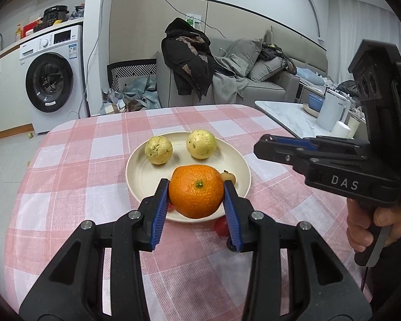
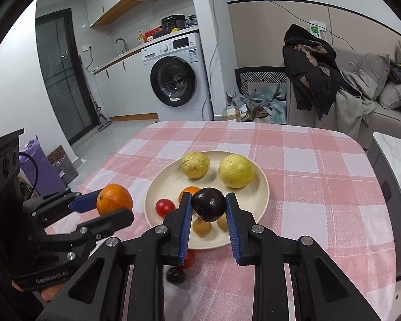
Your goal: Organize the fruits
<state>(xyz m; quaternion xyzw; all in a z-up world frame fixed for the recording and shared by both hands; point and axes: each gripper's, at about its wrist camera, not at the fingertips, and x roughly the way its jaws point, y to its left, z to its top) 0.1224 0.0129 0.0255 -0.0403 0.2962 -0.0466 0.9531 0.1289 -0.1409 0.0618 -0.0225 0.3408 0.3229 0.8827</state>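
Fruits were mid-sort onto the plate point(image 2: 262, 187). Left gripper point(image 1: 196, 195) pinched the orange point(image 1: 196, 194), held at the plate's near-left edge, probably inbound. Right gripper point(image 2: 209, 208) was closed on a dark plum point(image 2: 209, 204) above the plate, likely for drop-off. Two yellow fruits point(image 2: 195, 164) sat at the back; a cherry tomato point(image 2: 189, 259) and a small dark fruit point(image 2: 176, 275) lay on the cloth. Both pointed forward, tilted down.

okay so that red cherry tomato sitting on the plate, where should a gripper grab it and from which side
Grip the red cherry tomato across its round middle, coming from above and the plate's open near-left rim. It is small, smooth and round, so a centred pinch likely stops it squirting out. A small orange sits close behind it, and the right gripper holding a dark plum crowds its right side.
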